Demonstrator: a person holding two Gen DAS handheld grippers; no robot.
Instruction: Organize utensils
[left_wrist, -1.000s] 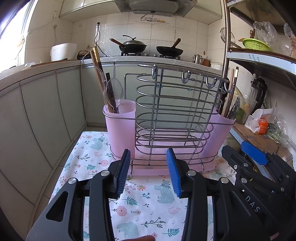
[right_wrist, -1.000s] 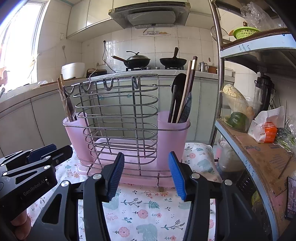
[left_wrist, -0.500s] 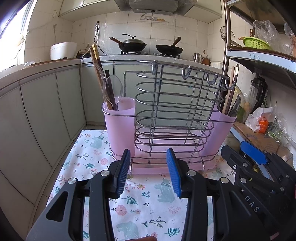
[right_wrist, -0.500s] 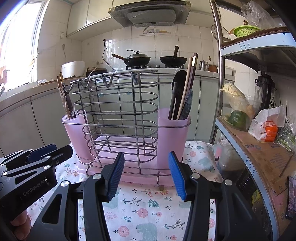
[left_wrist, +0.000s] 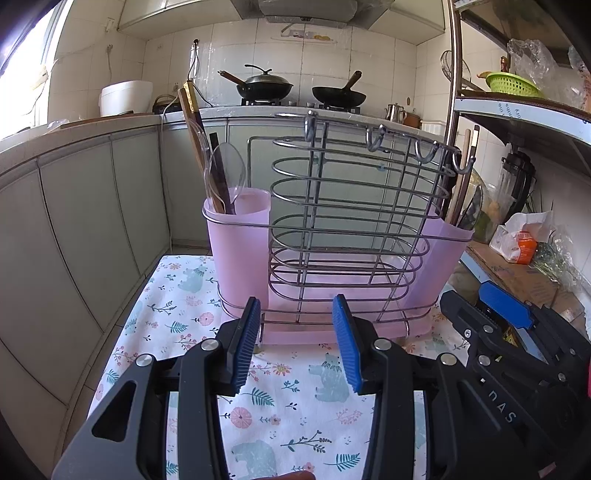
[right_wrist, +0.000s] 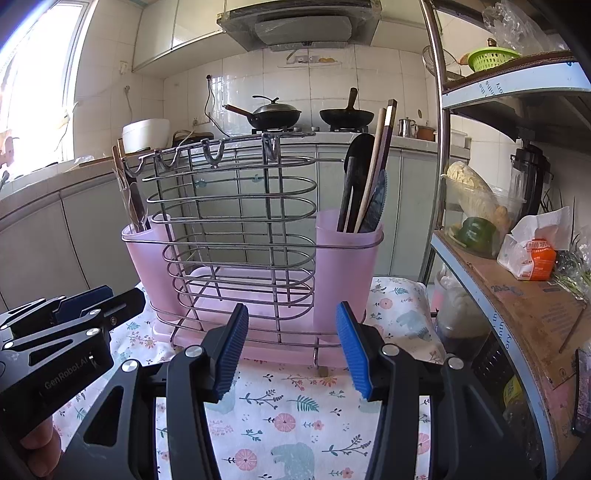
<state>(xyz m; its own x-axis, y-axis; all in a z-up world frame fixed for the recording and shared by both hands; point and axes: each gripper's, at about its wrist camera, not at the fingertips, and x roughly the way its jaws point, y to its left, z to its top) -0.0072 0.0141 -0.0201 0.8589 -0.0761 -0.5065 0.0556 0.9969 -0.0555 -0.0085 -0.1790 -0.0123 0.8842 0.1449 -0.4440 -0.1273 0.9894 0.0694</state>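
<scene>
A wire utensil rack (left_wrist: 351, 206) (right_wrist: 236, 229) with pink plastic cups and a pink drip tray stands on a floral cloth (left_wrist: 295, 402). Its left cup (left_wrist: 238, 236) holds a clear spoon (left_wrist: 225, 173) and dark chopsticks. Its right cup (right_wrist: 347, 266) holds a black spatula (right_wrist: 356, 173), chopsticks and a dark serrated tool. My left gripper (left_wrist: 297, 339) is open just in front of the rack's base, nothing between its blue pads. My right gripper (right_wrist: 290, 343) is likewise open and holds nothing, a little short of the tray. Each gripper shows at the edge of the other's view.
A metal shelf unit (right_wrist: 517, 280) at the right holds a bag of snacks, vegetables, a blender and a green basket. Grey cabinet fronts (left_wrist: 74, 221) curve along the left. Two woks (left_wrist: 266, 86) sit on the stove behind, beside a white rice cooker (left_wrist: 125, 96).
</scene>
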